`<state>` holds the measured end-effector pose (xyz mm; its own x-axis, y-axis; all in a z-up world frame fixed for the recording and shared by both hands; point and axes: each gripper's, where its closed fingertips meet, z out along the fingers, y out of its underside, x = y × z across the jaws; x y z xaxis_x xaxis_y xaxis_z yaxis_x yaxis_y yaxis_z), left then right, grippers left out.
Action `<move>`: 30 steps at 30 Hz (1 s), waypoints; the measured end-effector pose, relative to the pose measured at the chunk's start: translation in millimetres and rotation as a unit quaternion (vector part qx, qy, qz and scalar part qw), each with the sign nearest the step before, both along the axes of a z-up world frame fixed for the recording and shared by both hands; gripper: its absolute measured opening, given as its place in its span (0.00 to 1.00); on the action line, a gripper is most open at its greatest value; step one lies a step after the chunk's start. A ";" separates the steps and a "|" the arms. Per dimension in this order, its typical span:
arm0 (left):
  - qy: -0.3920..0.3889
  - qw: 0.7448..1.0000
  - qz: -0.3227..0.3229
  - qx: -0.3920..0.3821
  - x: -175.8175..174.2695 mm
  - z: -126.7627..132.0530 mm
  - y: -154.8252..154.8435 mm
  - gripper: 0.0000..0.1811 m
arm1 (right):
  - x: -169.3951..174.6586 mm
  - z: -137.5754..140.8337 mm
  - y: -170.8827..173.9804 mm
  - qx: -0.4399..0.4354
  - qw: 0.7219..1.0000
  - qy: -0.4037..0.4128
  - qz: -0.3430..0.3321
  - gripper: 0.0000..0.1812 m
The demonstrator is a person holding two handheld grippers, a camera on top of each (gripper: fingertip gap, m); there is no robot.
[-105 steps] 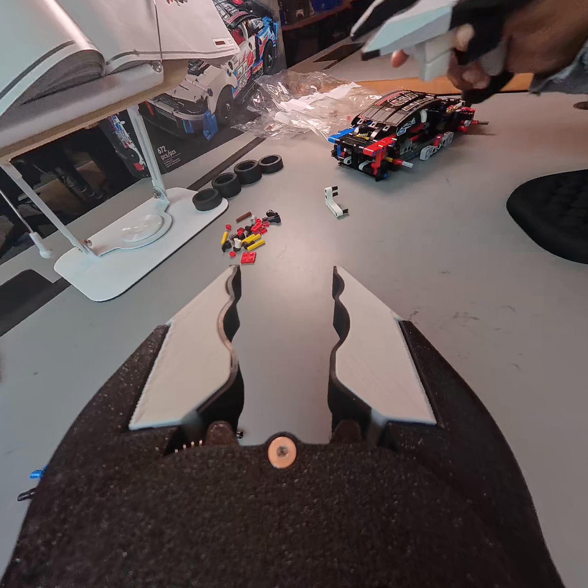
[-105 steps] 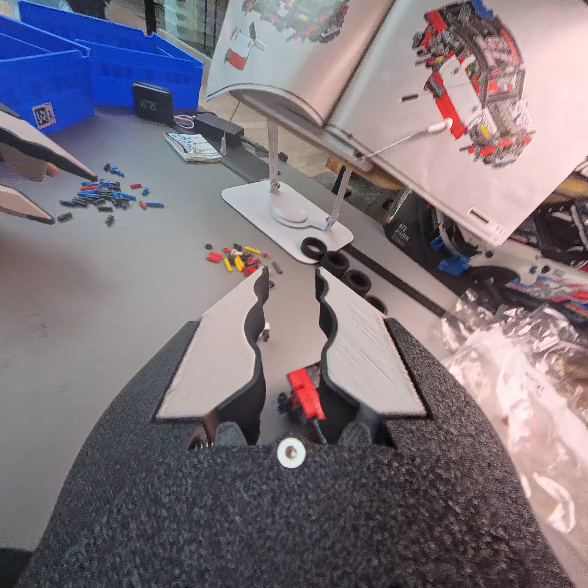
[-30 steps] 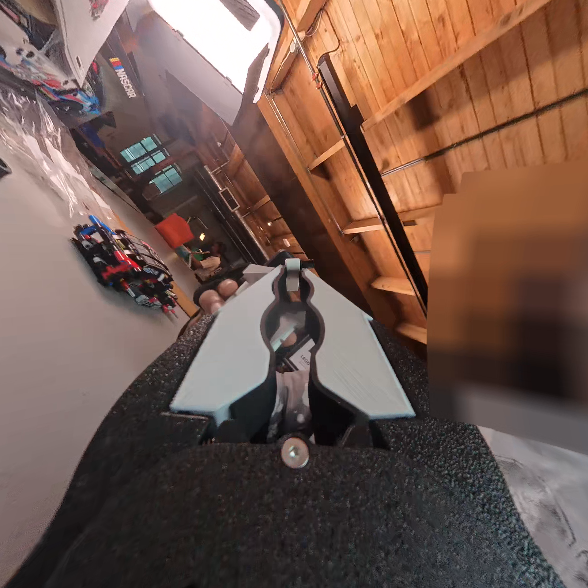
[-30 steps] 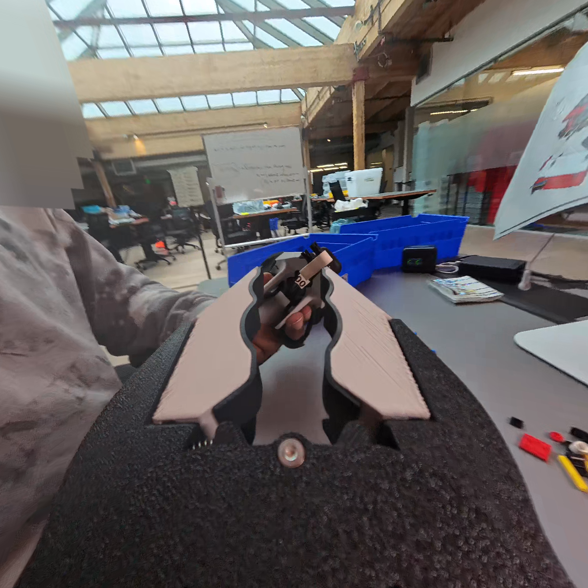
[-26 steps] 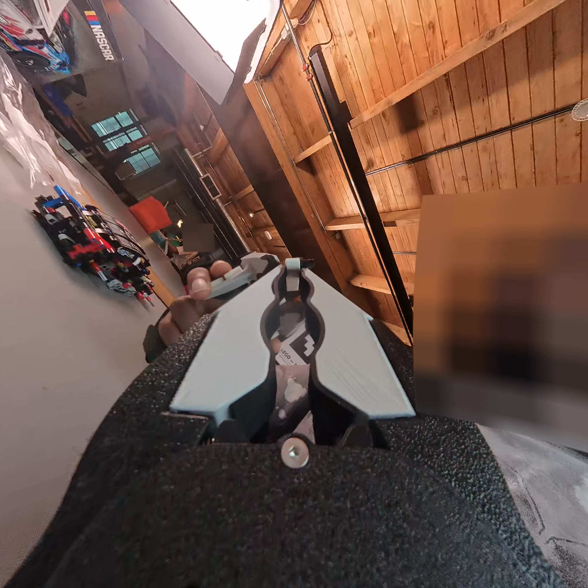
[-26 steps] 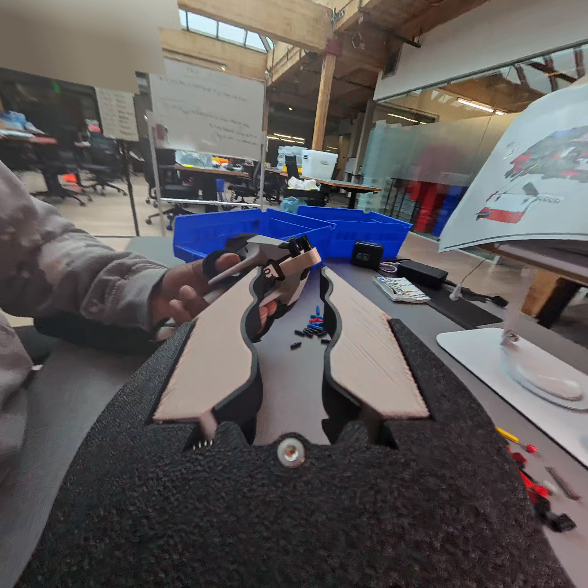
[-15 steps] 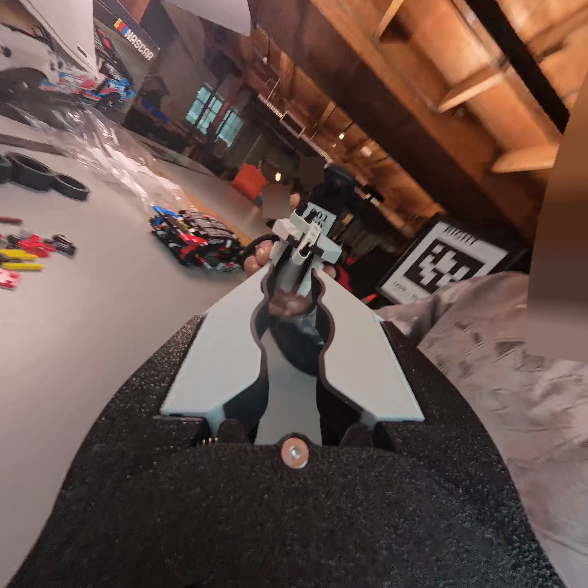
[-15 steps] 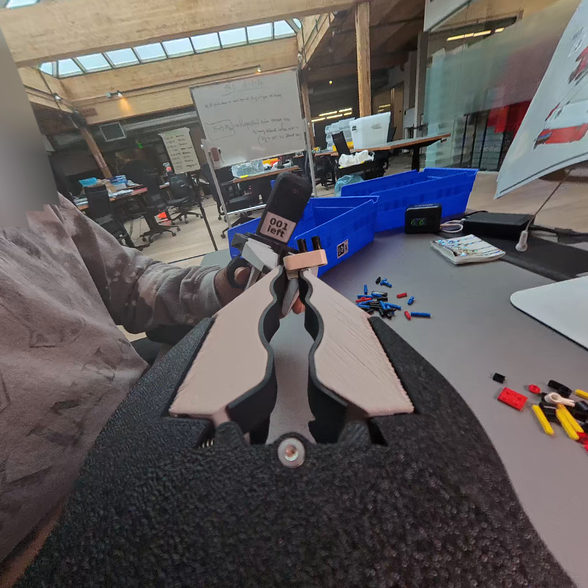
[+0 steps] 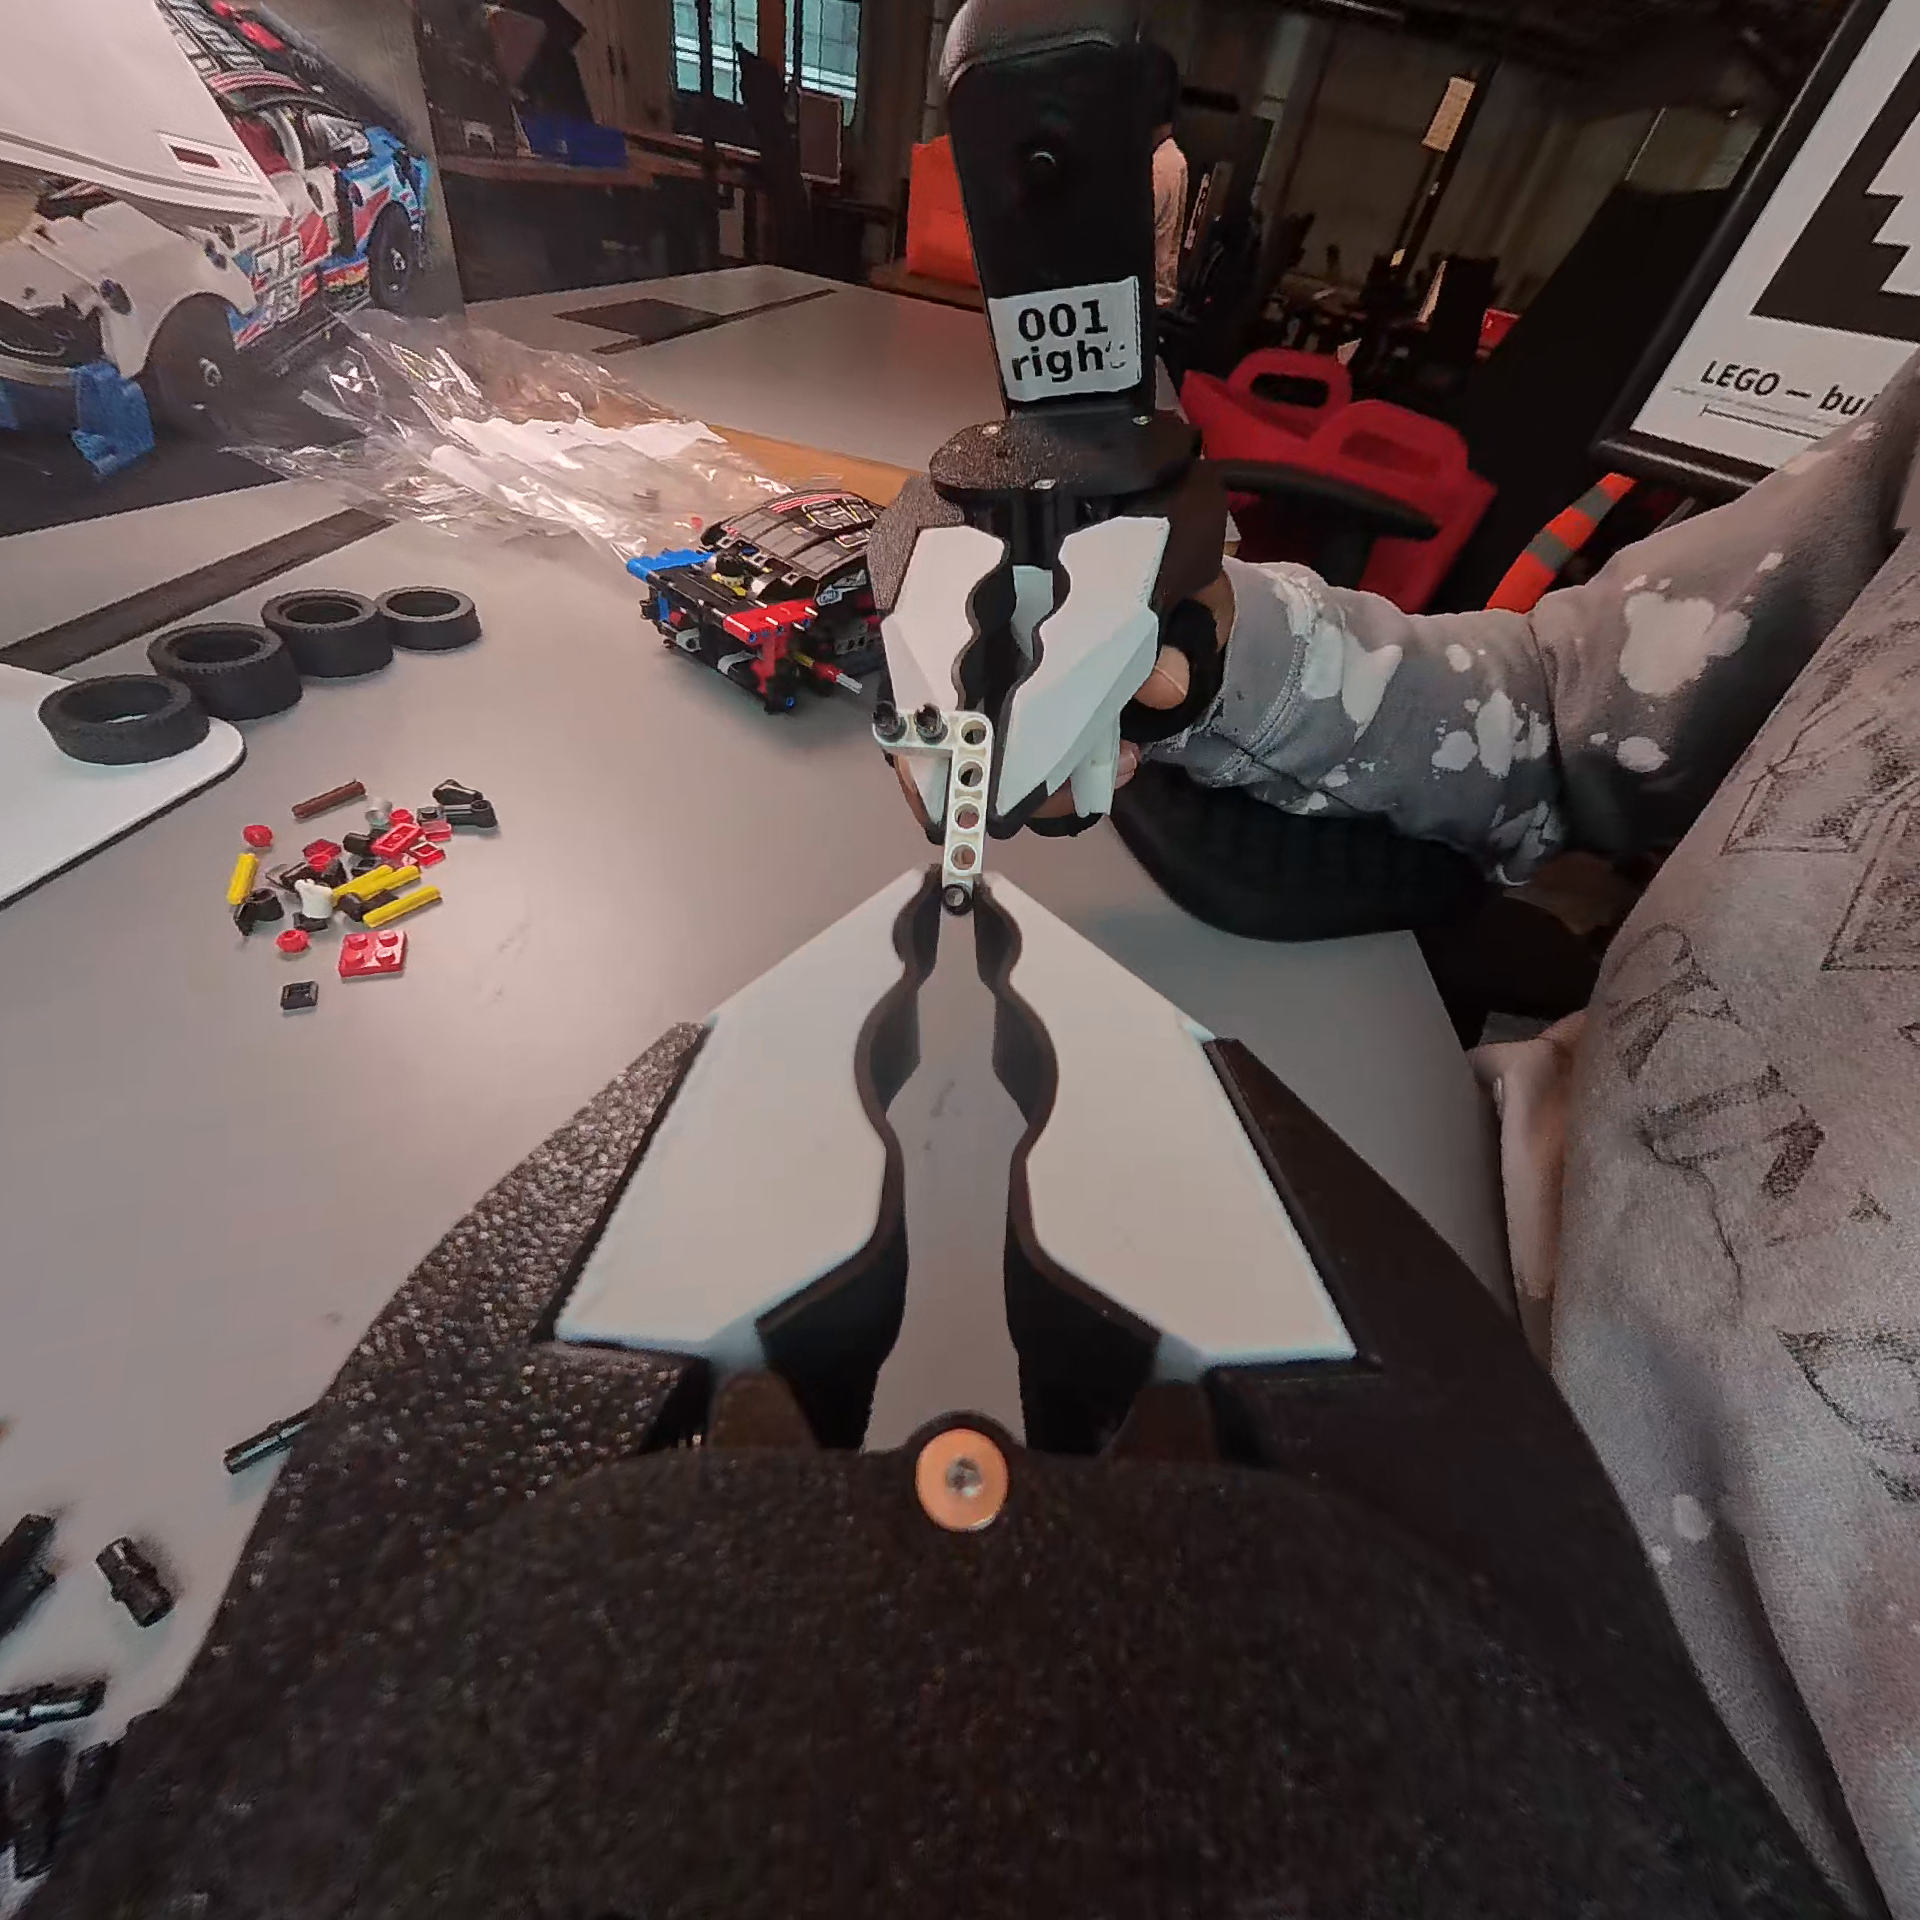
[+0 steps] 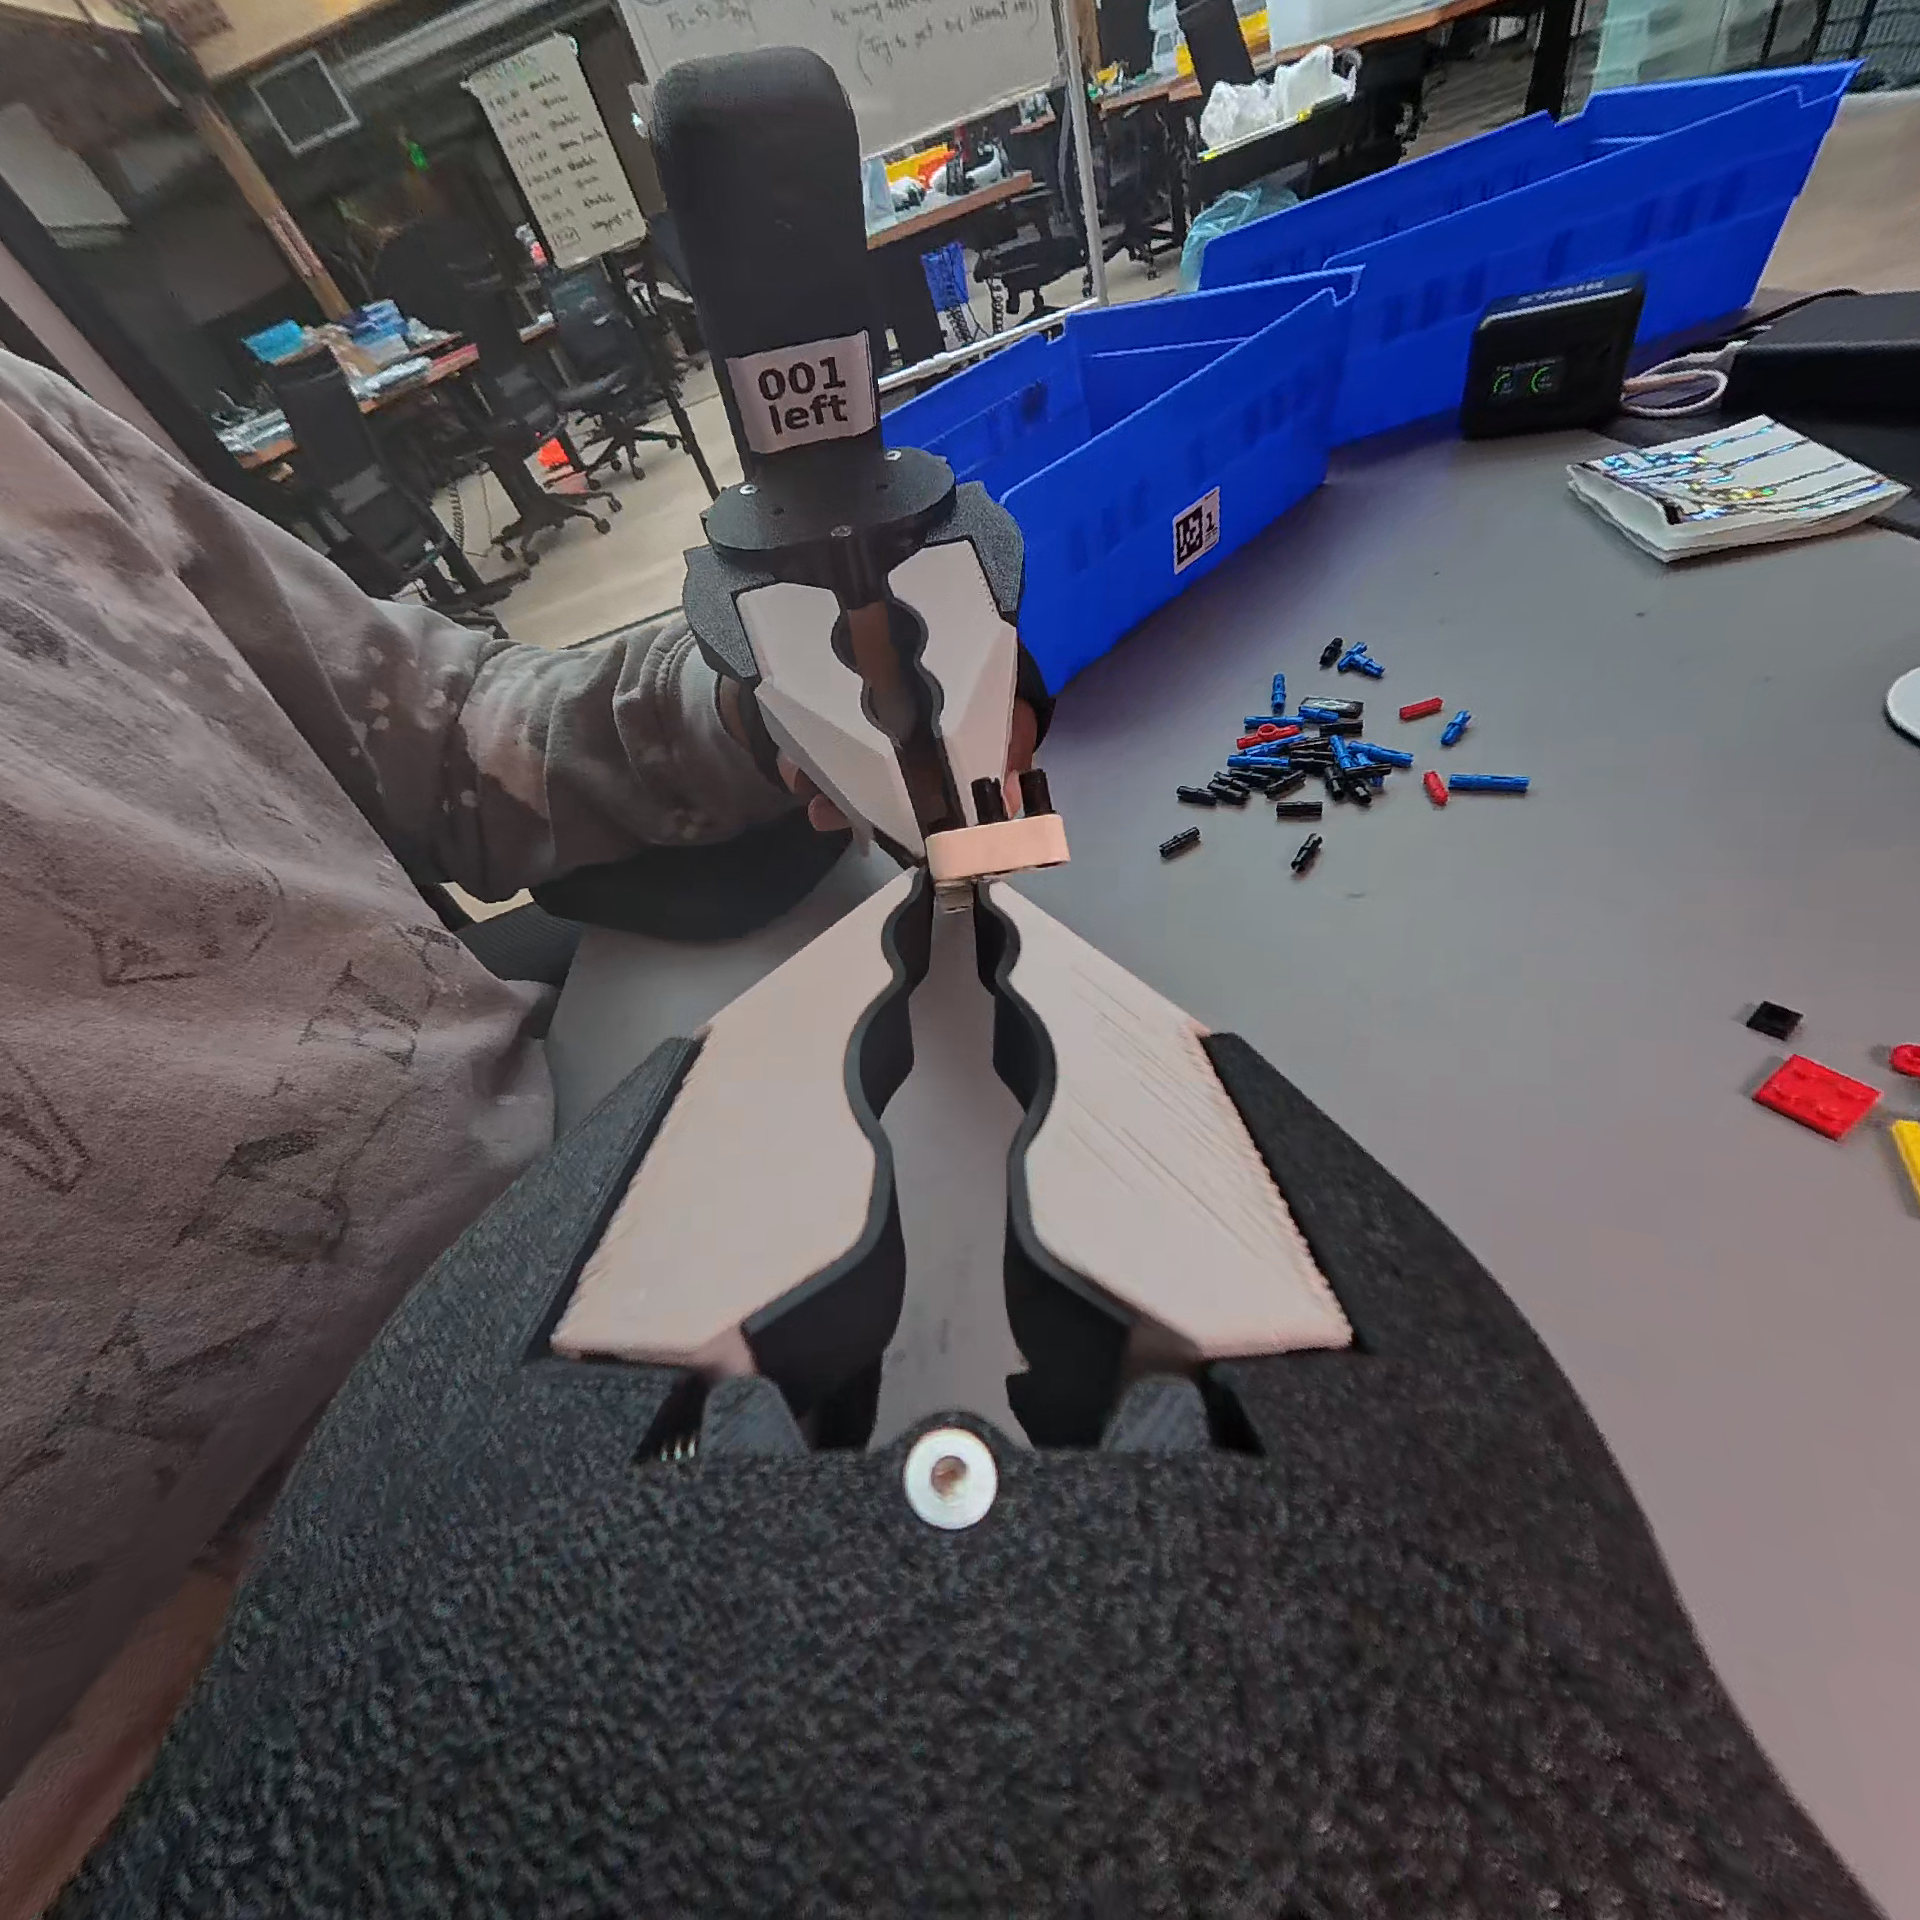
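- Fingertips of the left gripper (image 9: pixel 958 896) pinch the lower end of a white L-shaped plastic beam with a row of holes (image 9: pixel 961 795); the jaws are nearly closed, with only the beam's width between them.
- Facing it, the right gripper (image 10: pixel 954 896) has its tips drawn close around the same beam, though whether they truly clamp it is hard to tell.
- That beam is held above the grey tabletop (image 9: pixel 582 935), between the two grippers, with two black pins (image 10: pixel 1006 795) standing in its short arm.
- Left of the grippers lies a scatter of small red, yellow and black bricks (image 9: pixel 348 883).
- Farther off stand four black rubber tyres (image 9: pixel 260 660) in a row and a partly built black toy car (image 9: pixel 769 603).
- Beyond the left gripper lie blue and black pins (image 10: pixel 1325 758), with blue plastic bins (image 10: pixel 1247 436) behind them.
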<state>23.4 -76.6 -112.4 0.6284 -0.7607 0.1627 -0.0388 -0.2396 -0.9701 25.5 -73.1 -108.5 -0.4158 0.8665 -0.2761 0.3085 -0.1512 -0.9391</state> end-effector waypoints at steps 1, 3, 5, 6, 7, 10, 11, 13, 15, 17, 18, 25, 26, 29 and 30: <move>0.003 1.000 -0.002 -0.001 0.5 -1.2 -0.3 0.02 | 0.0 -0.4 -0.1 0.000 1.000 0.001 0.001 0.04; -0.001 1.000 -0.004 0.000 1.0 -0.2 -0.7 0.02 | 0.0 2.0 -0.2 -0.004 1.000 0.011 0.002 0.04; -0.032 0.999 -0.009 0.003 0.6 7.8 -1.7 0.01 | -0.8 11.1 -0.9 -0.018 0.999 0.042 0.002 0.04; -0.052 0.999 -0.009 0.005 -0.7 13.0 -1.7 0.01 | -1.7 15.7 -1.1 -0.030 0.998 0.056 0.000 0.04; -0.071 0.997 -0.011 0.005 -1.9 16.9 -1.7 0.01 | -2.9 19.3 -1.9 -0.042 0.997 0.068 -0.001 0.05; -0.132 0.991 -0.031 -0.002 -1.1 27.1 -4.9 0.01 | -6.7 21.1 -8.0 -0.053 0.995 0.084 0.003 0.08; -0.146 0.989 -0.035 -0.005 -0.5 29.0 -5.4 0.01 | -7.1 20.5 -11.8 -0.046 0.995 0.087 0.010 0.05; -0.163 0.986 -0.047 -0.007 1.3 32.2 -8.2 0.01 | -6.2 24.6 -15.4 -0.031 0.994 0.109 0.012 0.04; -0.165 0.985 -0.058 -0.008 3.2 34.8 -11.3 0.01 | -3.9 28.1 -18.3 -0.031 0.992 0.118 0.021 0.04; -0.160 0.985 -0.059 -0.009 3.7 35.3 -12.1 0.01 | -3.8 28.7 -18.4 -0.023 0.992 0.124 0.021 0.04; -0.161 0.985 -0.059 -0.011 2.8 35.0 -11.8 0.01 | -4.8 28.3 -17.9 -0.016 0.992 0.125 0.015 0.04; -0.165 0.983 -0.072 -0.022 5.1 32.2 -13.6 0.01 | -2.4 28.0 -19.6 0.008 0.991 0.130 0.016 0.04; -0.162 0.984 -0.072 -0.022 5.7 32.2 -14.0 0.01 | -1.9 27.9 -19.8 0.015 0.991 0.131 0.015 0.04; -0.142 0.987 -0.078 -0.021 6.7 32.1 -16.1 0.01 | -0.4 27.5 -22.0 0.029 0.992 0.122 0.030 0.04; -0.136 0.987 -0.086 -0.022 7.4 32.2 -18.0 0.00 | 0.4 27.1 -24.0 0.033 0.991 0.121 0.039 0.04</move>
